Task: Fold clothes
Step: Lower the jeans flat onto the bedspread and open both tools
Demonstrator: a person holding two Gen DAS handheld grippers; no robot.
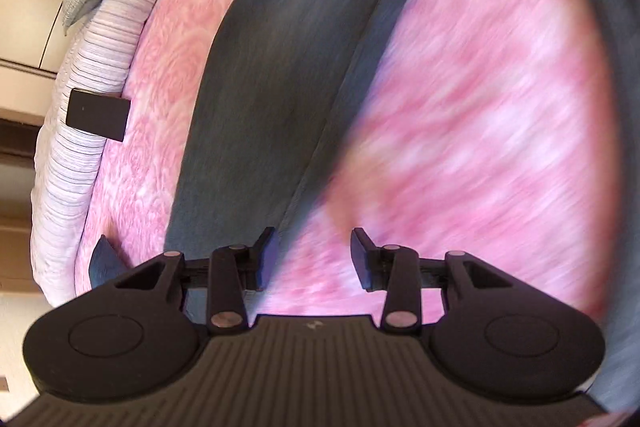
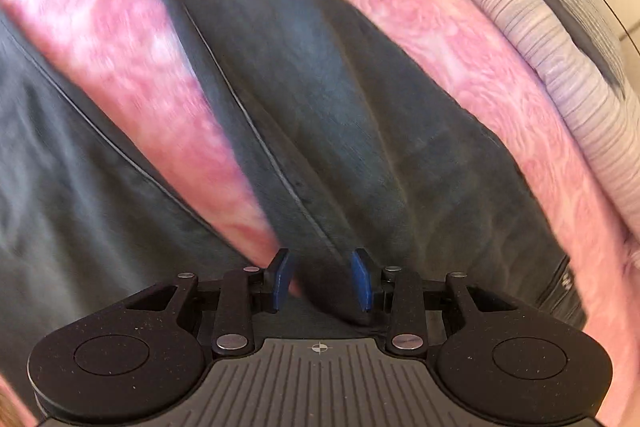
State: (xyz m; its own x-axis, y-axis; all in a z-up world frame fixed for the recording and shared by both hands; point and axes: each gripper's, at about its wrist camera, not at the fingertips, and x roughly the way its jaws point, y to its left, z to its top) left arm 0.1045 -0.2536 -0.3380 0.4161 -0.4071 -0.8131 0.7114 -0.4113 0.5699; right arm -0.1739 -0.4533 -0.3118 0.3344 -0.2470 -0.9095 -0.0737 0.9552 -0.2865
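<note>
A pair of dark grey trousers [image 1: 280,75] lies spread out, legs apart, on a fluffy pink blanket [image 1: 480,115] covering a bed. The left hand-held gripper [image 1: 312,259] hangs released over bare blanket beside one leg. The right hand-held gripper [image 2: 322,279] stands parted above the other leg's seam, its blue pads [image 2: 362,281] gripping nothing.

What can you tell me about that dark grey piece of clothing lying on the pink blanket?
The dark grey garment looks like trousers of soft, faintly streaked fabric with stitched seams. Its two legs lie spread flat in a V on the fuzzy pink blanket, pink showing between them. The frames are motion-blurred. Nothing visibly grips it; the right hand-held gripper is just above one leg, pads apart.
</note>
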